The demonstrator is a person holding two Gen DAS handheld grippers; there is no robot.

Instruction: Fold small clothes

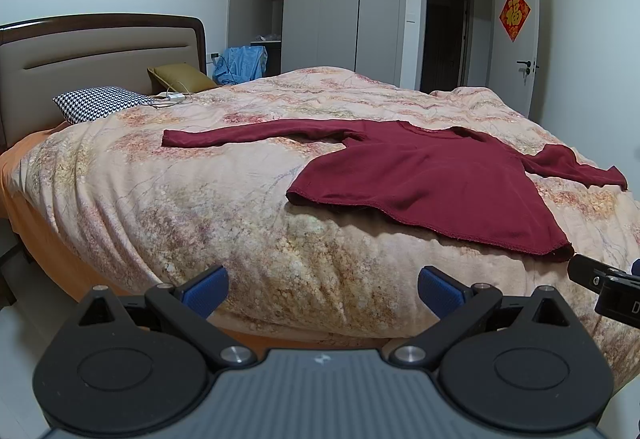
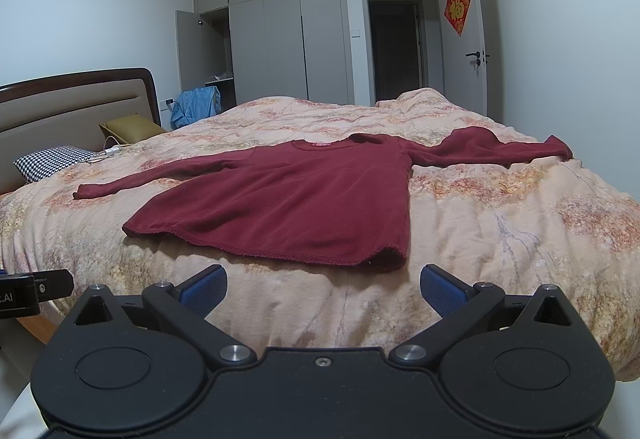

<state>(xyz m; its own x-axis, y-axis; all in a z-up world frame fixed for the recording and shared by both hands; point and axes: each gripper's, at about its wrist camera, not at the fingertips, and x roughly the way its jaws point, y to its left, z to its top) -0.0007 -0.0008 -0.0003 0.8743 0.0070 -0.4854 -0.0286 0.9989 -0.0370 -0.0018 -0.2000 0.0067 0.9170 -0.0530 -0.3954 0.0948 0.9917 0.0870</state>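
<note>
Dark red long-sleeved knit top (image 2: 296,199): one item, lying flat and unfolded on the bed, hem toward the cameras, neckline away, both sleeves stretched out to the sides.

Left gripper (image 1: 322,293): black body, blue-padded fingertips (image 1: 206,289) spread wide apart, holding nothing, poised just off the near edge of the bed, left of the top's hem. Its black side shows at the left edge of the right wrist view.

Right gripper (image 2: 322,291): same build, blue pads (image 2: 440,291) likewise spread wide, empty, just short of the hem's right corner, not touching it. Part of its black frame shows at the right edge of the left wrist view, close to the hem corner.

Peach floral quilt (image 1: 200,199): covers the whole bed, rumpled, bearing the top on its near half.

Orange sheet (image 1: 16,175): shows beneath the quilt at the left side.

Black-and-white houndstooth pillow (image 1: 96,101): at the head of the bed, beside an olive-yellow cushion (image 1: 182,77).

White charger with cable (image 1: 174,96): lying between the two, on the quilt's edge.

Beige padded headboard with dark wooden frame (image 1: 100,55): behind the pillows.

Blue garment (image 1: 240,65): heaped beyond the bed.

Grey built-in wardrobe (image 1: 320,7): far wall, leftmost door open.

White door with red diamond-shaped paper decoration (image 1: 515,14): standing open at right.
</note>
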